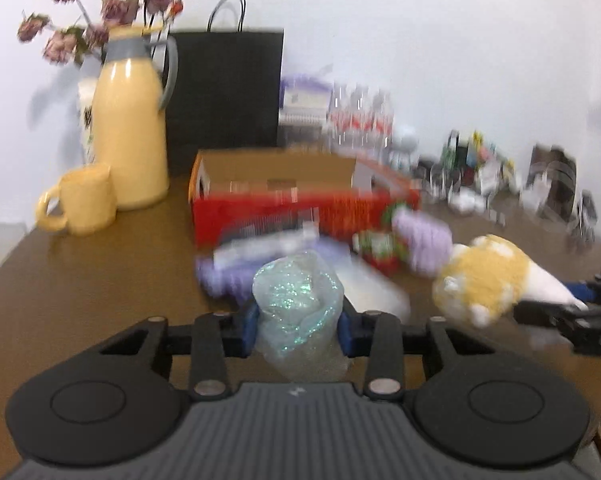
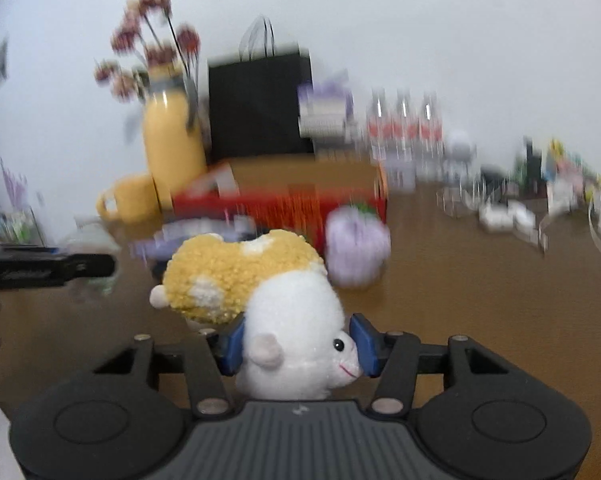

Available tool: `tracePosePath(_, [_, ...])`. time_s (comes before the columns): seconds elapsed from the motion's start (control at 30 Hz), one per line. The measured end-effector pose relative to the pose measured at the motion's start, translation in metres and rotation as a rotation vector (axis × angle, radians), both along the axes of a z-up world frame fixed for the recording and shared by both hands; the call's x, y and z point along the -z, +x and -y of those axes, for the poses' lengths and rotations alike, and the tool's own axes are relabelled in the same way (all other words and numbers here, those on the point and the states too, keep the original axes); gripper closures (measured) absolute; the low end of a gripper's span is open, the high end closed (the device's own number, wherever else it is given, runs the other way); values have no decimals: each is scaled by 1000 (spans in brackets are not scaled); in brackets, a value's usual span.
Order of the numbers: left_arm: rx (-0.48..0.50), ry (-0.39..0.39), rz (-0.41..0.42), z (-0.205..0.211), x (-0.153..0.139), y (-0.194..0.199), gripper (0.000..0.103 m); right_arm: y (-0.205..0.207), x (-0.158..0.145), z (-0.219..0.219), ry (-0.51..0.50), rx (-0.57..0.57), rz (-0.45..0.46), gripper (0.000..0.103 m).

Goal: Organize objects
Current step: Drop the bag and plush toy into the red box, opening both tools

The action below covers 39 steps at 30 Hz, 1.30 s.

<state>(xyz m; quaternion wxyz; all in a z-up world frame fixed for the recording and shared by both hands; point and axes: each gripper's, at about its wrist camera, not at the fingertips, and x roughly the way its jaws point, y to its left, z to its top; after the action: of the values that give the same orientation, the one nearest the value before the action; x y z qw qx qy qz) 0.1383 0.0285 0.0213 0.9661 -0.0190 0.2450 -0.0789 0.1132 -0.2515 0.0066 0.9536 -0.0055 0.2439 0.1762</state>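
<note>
1. Nearest the left wrist camera, the left gripper (image 1: 298, 330) has its blue pads (image 1: 250, 328) pinching a crumpled clear bubble-wrap bundle (image 1: 298, 304) with a greenish glitter sheen; the soft wrap bulges above the jaws.
2. Nearest the right wrist camera, the right gripper (image 2: 298, 344) pinches a plush toy (image 2: 288, 320) by its white, fleecy head, pads (image 2: 364, 344) pressed into both sides. Its curly yellow body juts forward, clear of the table.
3. Judgement: both items are gripped by their compressible bulk, a sound hold for soft goods, and appear to be on their way to a container.
4. An open red cardboard box (image 1: 300, 200) stands just ahead on the brown wooden table (image 1: 80, 288), the likely destination.
5. Still loose before the box: a lilac knitted item (image 2: 356, 244), a strawberry-patterned piece (image 1: 380, 246) and a pale packet (image 1: 268, 246); blur hides detail.
6. Behind, apart from the work: a glossy yellow jug (image 1: 130, 132), a matching mug (image 1: 82, 200) and a black paper bag (image 1: 224, 88).
</note>
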Motion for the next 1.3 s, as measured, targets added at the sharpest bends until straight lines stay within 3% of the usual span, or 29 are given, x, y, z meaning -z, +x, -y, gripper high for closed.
tracePosePath(0.07, [25,2,32,-6,-23,32,64,16,-23,2,15,-10,45,51])
tracePosePath(0.17, [42,31,41,-9,-50,106,64,74,-55,0,0,12,105,51])
tracePosePath(0.3, [23,17,-109,-7,-55,235,64,211,-75,-20,-39,104,32,50])
tracePosePath(0.43, [-75,165,-219,5,-20,346,64,344,-43,-51,-103,171,-199,50])
tracePosePath(0.53, [-156,181,-344,1,11,409,62,405,-12,-74,-200,233,-267,50])
tracePosePath(0.57, [-168,196,-357,0,18,421,54,419,-4,-78,-206,238,-299,49])
tracePosePath(0.6, [-184,219,-355,-2,24,428,40,429,2,-78,-181,251,-332,47])
tracePosePath(0.63, [-192,235,-348,-2,26,431,35,435,6,-79,-158,254,-350,45])
tracePosePath(0.83, [-178,193,-241,-11,7,413,20,428,-4,-78,-153,257,-319,36])
tracePosePath(0.93, [-238,149,-172,-14,-17,380,5,409,-29,-67,-122,256,-287,34])
tracePosePath(1.13, [-163,33,-11,-17,-69,251,0,295,-90,-30,66,212,-129,17])
tracePosePath(1.23, [-87,55,101,-4,-79,168,0,217,-108,-18,114,152,-41,13])
tracePosePath(1.3, [-110,69,123,3,-73,115,0,167,-112,-14,105,125,21,6])
